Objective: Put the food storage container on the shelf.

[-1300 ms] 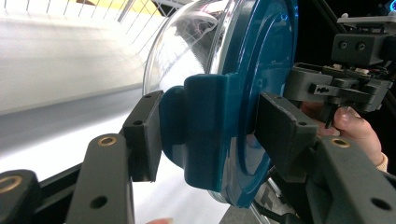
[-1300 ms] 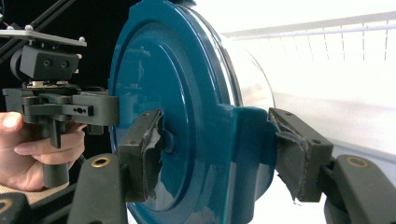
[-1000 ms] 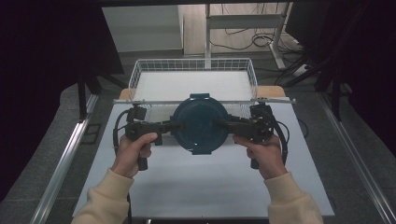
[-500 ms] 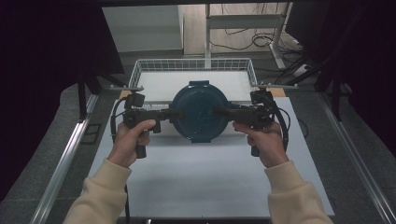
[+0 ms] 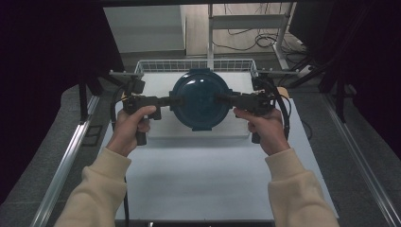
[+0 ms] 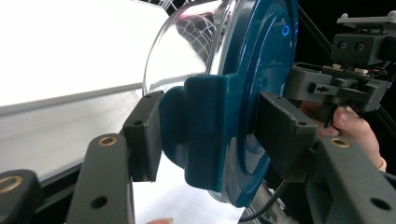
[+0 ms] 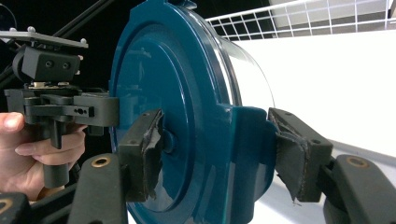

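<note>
A round dark-blue lidded container (image 5: pixel 199 99) with a clear body hangs in the air between both grippers. My left gripper (image 5: pixel 166 100) is shut on the blue clip tab (image 6: pixel 205 133) at its left side. My right gripper (image 5: pixel 223 99) is shut on the matching tab (image 7: pixel 243 154) at its right side. In the high view the container is over the front part of the white wire basket (image 5: pixel 151 65), its blue lid facing up. The clear bowl part (image 6: pixel 187 46) faces down toward the white surface.
The white tabletop (image 5: pixel 203 175) stretches toward the person. A raised white tray floor (image 5: pixel 161 132) sits under the container inside the basket. Metal rails (image 5: pixel 66 161) run along both table sides. Cables (image 5: pixel 246 40) lie on the floor beyond the basket.
Both grippers have carried the container away from the person, from over the table's middle to over the basket's front. Their hold on the side tabs is unchanged.
</note>
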`<action>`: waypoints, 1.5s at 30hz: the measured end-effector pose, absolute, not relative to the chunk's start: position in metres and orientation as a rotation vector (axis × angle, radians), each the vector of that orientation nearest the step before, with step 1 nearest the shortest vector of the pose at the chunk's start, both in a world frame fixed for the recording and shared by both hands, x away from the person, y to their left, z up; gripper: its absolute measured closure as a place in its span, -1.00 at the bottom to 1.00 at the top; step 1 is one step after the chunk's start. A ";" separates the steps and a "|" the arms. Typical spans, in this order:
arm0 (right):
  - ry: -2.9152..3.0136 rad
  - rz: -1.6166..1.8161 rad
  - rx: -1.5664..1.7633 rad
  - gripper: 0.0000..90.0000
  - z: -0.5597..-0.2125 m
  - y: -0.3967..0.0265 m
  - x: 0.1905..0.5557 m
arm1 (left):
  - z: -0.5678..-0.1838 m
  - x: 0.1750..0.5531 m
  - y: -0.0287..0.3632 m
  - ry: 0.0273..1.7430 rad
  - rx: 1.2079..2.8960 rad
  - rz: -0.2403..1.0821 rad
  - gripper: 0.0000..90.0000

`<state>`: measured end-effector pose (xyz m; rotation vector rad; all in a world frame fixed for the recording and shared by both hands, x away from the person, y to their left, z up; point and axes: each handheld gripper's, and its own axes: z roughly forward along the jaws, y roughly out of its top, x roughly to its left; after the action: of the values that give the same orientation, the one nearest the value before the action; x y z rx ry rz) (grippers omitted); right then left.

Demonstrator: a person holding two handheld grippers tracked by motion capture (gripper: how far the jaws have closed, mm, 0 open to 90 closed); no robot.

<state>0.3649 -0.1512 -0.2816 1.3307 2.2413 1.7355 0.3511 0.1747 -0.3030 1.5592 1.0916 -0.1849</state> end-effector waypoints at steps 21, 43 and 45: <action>2.251 1.737 1.374 -0.16 -0.275 -0.149 0.406 | -0.296 0.391 0.176 1.115 1.558 -0.202 -0.01; 2.243 1.753 1.564 -0.16 -0.302 -0.147 0.466 | -0.316 0.448 0.178 1.225 1.540 -0.247 -0.03; 2.235 1.761 1.596 -0.16 -0.307 -0.146 0.471 | -0.319 0.453 0.179 1.233 1.516 -0.261 -0.02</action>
<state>0.4709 -0.1462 -0.3068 1.5958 2.2349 1.7615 0.4531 0.1794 -0.3190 1.5155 1.2327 -0.2614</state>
